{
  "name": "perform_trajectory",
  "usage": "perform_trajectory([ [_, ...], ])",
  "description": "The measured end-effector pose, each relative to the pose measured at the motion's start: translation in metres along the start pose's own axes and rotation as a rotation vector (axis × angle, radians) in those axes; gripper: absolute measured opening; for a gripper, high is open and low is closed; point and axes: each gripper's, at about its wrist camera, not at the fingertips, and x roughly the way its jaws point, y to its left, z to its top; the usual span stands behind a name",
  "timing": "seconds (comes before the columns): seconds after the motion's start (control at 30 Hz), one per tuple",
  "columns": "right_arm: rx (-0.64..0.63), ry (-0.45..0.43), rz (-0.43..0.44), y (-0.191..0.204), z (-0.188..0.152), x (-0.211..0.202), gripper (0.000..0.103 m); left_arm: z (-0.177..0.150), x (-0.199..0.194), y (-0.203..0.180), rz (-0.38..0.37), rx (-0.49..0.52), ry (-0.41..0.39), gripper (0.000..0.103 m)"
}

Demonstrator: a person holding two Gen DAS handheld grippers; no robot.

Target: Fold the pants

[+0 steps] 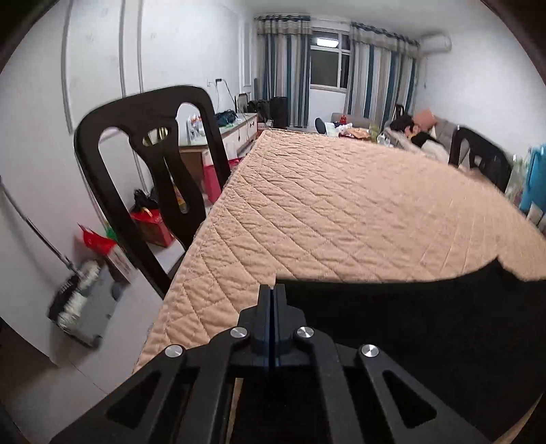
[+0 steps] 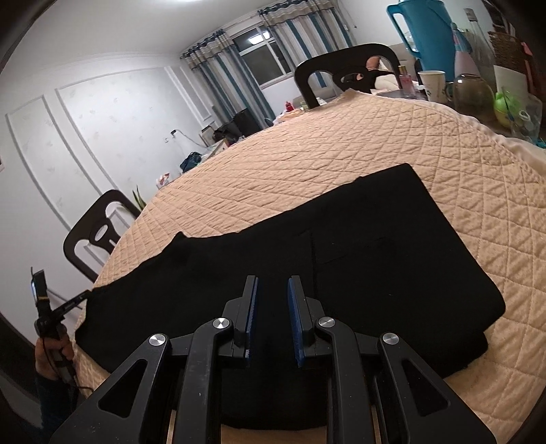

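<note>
Black pants (image 2: 375,266) lie flat across a tan quilted cover (image 2: 307,153) on the table, the wide waist end at the right and a leg running left. The right gripper (image 2: 272,283) hovers over the middle of the pants, its blue pads apart with nothing pinched between them. At the far left a hand (image 2: 51,355) holds the left gripper (image 2: 89,292), whose tip meets the leg's end corner. In the left wrist view the left gripper (image 1: 272,288) is shut, with the corner of the pants (image 1: 426,324) right at its tips.
A black chair (image 1: 150,153) stands at the table's left edge and another (image 2: 348,68) at the far side. A blue jug (image 2: 423,30), a paper cup (image 2: 433,85) and a glass jar (image 2: 474,95) crowd the far right corner. A person (image 1: 409,129) lies on a sofa behind.
</note>
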Motion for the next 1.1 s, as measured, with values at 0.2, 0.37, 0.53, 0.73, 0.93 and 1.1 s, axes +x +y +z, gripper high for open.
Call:
perform_trajectory([
  [0.2, 0.003, -0.003, -0.005, -0.001, 0.0, 0.0, 0.018, 0.005, -0.008, 0.012, 0.029, -0.024, -0.054, 0.003],
  [0.37, -0.009, 0.001, -0.014, 0.003, -0.001, 0.002, 0.018, -0.01, -0.027, 0.002, -0.113, -0.035, -0.041, 0.007],
  [0.53, -0.051, 0.009, -0.091, -0.003, -0.005, 0.002, 0.018, -0.037, -0.017, -0.02, -0.197, 0.012, 0.034, 0.024],
  [0.73, 0.012, -0.047, -0.186, -0.041, -0.005, -0.025, 0.018, -0.044, -0.023, -0.013, -0.168, -0.022, 0.053, 0.024],
  [0.93, -0.043, -0.068, -0.275, -0.031, -0.004, -0.035, 0.018, -0.05, -0.041, -0.039, -0.229, 0.012, 0.041, 0.027],
  [1.1, -0.21, -0.009, -0.211, 0.016, -0.012, -0.01, 0.025, -0.05, -0.038, -0.064, -0.282, 0.048, 0.045, 0.034],
])
